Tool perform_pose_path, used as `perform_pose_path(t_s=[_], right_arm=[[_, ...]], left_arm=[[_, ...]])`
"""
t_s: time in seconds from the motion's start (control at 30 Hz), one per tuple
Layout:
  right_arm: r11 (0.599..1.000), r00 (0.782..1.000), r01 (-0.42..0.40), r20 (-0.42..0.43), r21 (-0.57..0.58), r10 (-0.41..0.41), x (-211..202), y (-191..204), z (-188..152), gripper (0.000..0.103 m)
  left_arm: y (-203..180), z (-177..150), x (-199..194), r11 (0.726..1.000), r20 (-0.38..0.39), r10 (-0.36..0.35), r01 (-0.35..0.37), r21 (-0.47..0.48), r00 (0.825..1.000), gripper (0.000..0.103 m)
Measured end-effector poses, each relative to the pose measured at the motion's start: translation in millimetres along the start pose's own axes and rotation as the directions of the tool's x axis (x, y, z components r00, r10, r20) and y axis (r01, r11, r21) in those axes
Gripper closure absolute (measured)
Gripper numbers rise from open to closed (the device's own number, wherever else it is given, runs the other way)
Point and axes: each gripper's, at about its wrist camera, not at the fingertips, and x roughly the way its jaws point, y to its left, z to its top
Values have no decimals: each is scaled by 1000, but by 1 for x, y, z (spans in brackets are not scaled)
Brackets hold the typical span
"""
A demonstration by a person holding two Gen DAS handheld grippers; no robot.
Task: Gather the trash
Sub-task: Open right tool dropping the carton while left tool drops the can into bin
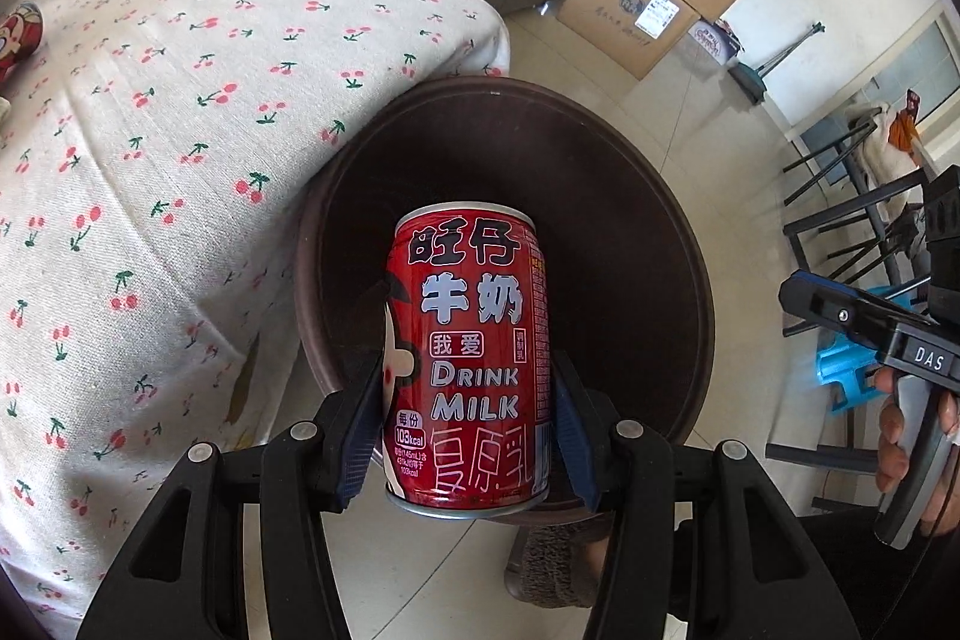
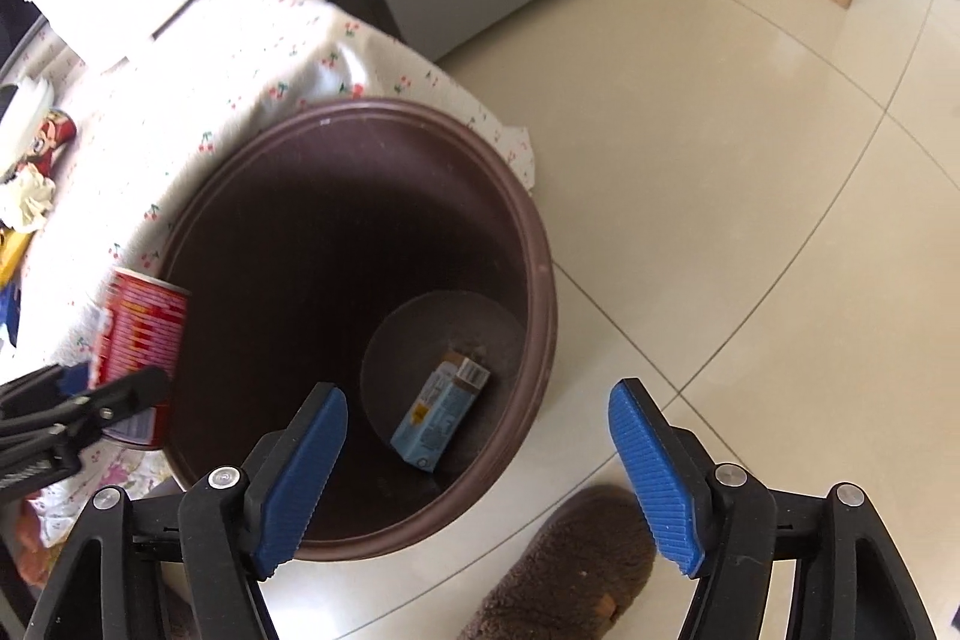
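Evidently the drop-off step is in hand; the left gripper holds the red milk can between its pads, poised above the mouth of the brown bin; a small blue carton lies on its bottom. Right gripper stands wide and empty beside the bin; the next move calls for parting the left fingers with the can clear of the rim.

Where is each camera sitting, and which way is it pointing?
Left wrist: on the left gripper, looking down into the brown bin; jaws shut on the red milk can; the person's right hand shows.
Right wrist: on the right gripper, jaws open, above the bin, blue carton at its bottom.
Shared: bin, can, cherry tablecloth, brown slipper.
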Motion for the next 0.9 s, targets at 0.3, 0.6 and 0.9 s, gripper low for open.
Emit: perform_pose_path(t_s=[0.3, 0.6, 0.9], right_arm=[[1000, 1000, 1, 20, 19, -1, -13, -2, 3, 24], [1000, 998, -14, 58, 2, 14, -21, 25, 15, 20], [997, 996, -42, 69, -65, 47, -18, 79, 30, 17]], left_arm=[[6, -1, -22, 996, 44, 77, -79, 30, 996, 8], [34, -10, -67, 992, 119, 122, -119, -38, 985, 0], [78, -26, -122, 974, 170, 205, -183, -135, 964, 0]])
